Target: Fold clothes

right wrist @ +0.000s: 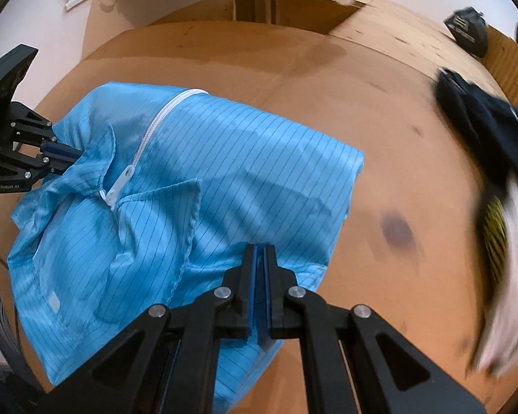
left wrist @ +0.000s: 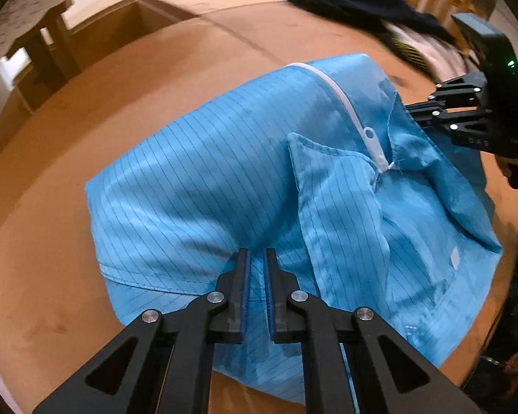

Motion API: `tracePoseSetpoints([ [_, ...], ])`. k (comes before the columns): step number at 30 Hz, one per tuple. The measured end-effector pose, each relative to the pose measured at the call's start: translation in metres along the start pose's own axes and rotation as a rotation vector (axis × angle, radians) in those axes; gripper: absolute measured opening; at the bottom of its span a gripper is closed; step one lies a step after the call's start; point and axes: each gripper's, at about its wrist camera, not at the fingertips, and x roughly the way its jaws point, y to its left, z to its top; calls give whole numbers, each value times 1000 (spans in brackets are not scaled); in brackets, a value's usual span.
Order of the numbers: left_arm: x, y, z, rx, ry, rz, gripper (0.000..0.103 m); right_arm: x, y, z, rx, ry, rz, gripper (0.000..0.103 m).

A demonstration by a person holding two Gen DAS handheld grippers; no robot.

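Note:
A light blue pinstriped jacket (left wrist: 197,186) with a white zipper (left wrist: 342,100) lies bunched on the brown wooden table (left wrist: 138,79). My left gripper (left wrist: 257,258) is shut on a fold of its near edge, with blue cloth pinched between the pads. From the right, my right gripper (left wrist: 416,112) bites into the cloth beside the collar. In the right wrist view the same jacket (right wrist: 245,172) and zipper (right wrist: 148,134) show. There my right gripper (right wrist: 259,252) is shut on the hem, and my left gripper (right wrist: 70,157) holds the collar side at far left.
A dark navy garment (left wrist: 355,0) (right wrist: 480,127) lies in a pile at the table's far side, with white and yellow-striped cloth (right wrist: 504,269) under it. A black device (right wrist: 466,31) sits near the wooden slatted rail. A wooden stool (left wrist: 45,45) stands beyond the table's edge.

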Motion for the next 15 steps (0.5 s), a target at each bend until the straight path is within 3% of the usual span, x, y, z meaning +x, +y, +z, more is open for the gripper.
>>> tracePoseSetpoints([
  [7,4,103,14,-118,-24,78,9,48,24,88,-21,-25,6,4],
  [10,6,139,19,-179,-48,68,9,63,31,116,-14,-33,-20,4],
  [15,8,160,24,-197,-49,82,8,77,33,142,14,-24,-66,4],
])
